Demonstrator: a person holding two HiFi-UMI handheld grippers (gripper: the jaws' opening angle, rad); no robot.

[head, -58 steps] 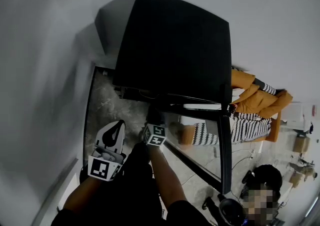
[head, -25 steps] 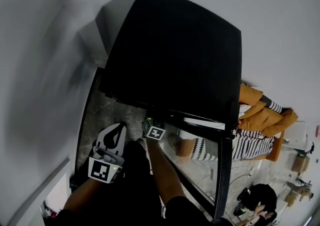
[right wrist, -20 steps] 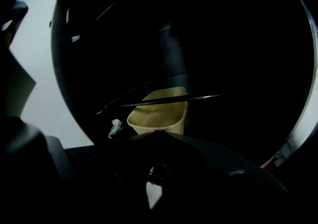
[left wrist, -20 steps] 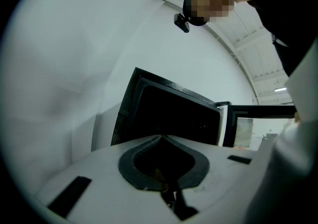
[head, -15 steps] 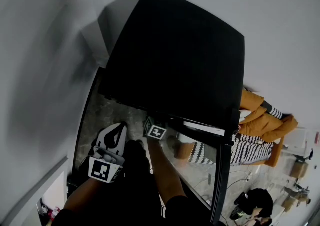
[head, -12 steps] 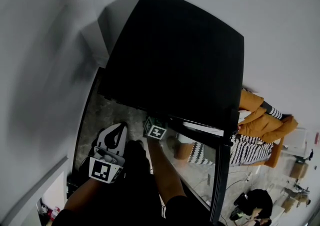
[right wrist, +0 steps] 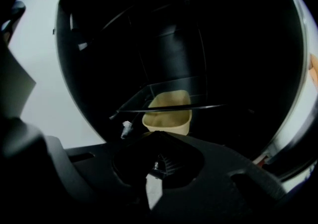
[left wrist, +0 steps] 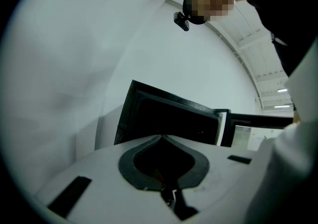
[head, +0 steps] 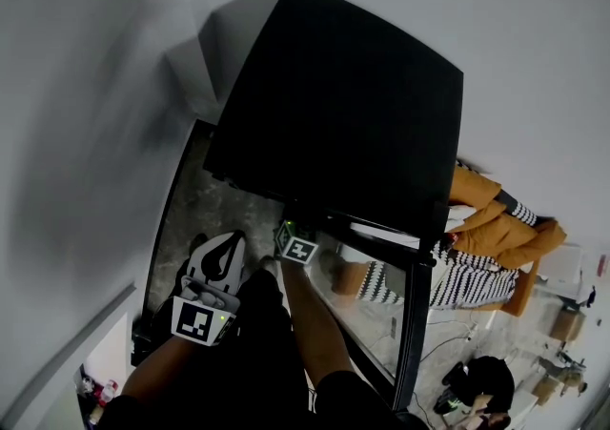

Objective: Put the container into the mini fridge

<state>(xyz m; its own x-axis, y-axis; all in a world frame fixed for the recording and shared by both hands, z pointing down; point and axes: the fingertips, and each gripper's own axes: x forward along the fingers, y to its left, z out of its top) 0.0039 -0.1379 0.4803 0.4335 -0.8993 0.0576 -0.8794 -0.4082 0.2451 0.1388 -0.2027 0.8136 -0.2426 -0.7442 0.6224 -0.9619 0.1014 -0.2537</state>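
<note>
Since the earlier frames, the black mini fridge (head: 343,113) had drifted rightward in our head view. The left gripper (head: 229,245) and right gripper (head: 296,245) sat below it, by the open glass door (head: 381,318). Our left gripper view showed its jaws pressed together, empty. Our right gripper view showed jaws likewise closed on nothing, with the beige container (right wrist: 166,113) inside the fridge beyond them.

The mini fridge (head: 343,104) gapes open, door (head: 416,323) standing aside; a glass shelf (right wrist: 208,106) spans over the container (right wrist: 166,118)
</note>
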